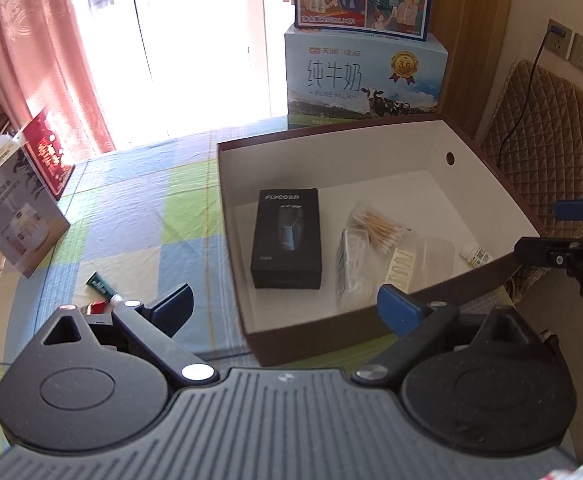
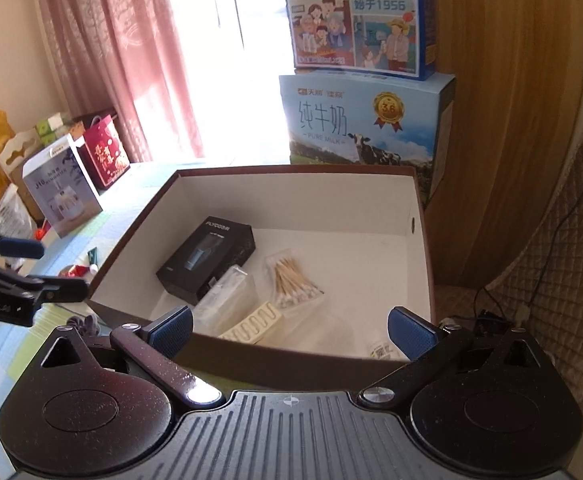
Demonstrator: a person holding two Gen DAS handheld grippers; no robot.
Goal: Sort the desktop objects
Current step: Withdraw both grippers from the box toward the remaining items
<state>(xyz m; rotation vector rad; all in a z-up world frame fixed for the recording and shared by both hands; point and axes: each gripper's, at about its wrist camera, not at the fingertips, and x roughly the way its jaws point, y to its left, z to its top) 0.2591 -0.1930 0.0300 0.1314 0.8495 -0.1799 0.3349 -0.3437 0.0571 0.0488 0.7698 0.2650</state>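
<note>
A brown box (image 1: 311,334) (image 2: 299,368) with a white inside sits on the checked tablecloth. It holds a black shaver carton (image 1: 285,240) (image 2: 207,258), a bag of cotton swabs (image 1: 379,226) (image 2: 293,278), a clear plastic packet (image 1: 351,268) (image 2: 227,298), a cream ribbed strip (image 1: 399,266) (image 2: 253,326) and a small white tube (image 1: 476,257) (image 2: 383,350). Left of the box lie a green tube (image 1: 101,285) (image 2: 92,257) and a red item (image 1: 96,309) (image 2: 76,271). My left gripper (image 1: 285,308) is open and empty at the box's near wall. My right gripper (image 2: 290,330) is open and empty over the box's near edge.
Two milk cartons (image 1: 365,76) (image 2: 365,120) are stacked behind the box. A white carton (image 1: 13,220) (image 2: 61,196) and a red gift bag (image 1: 49,152) (image 2: 105,156) stand at the left. A quilted chair back (image 1: 543,152) (image 2: 563,248) is at the right.
</note>
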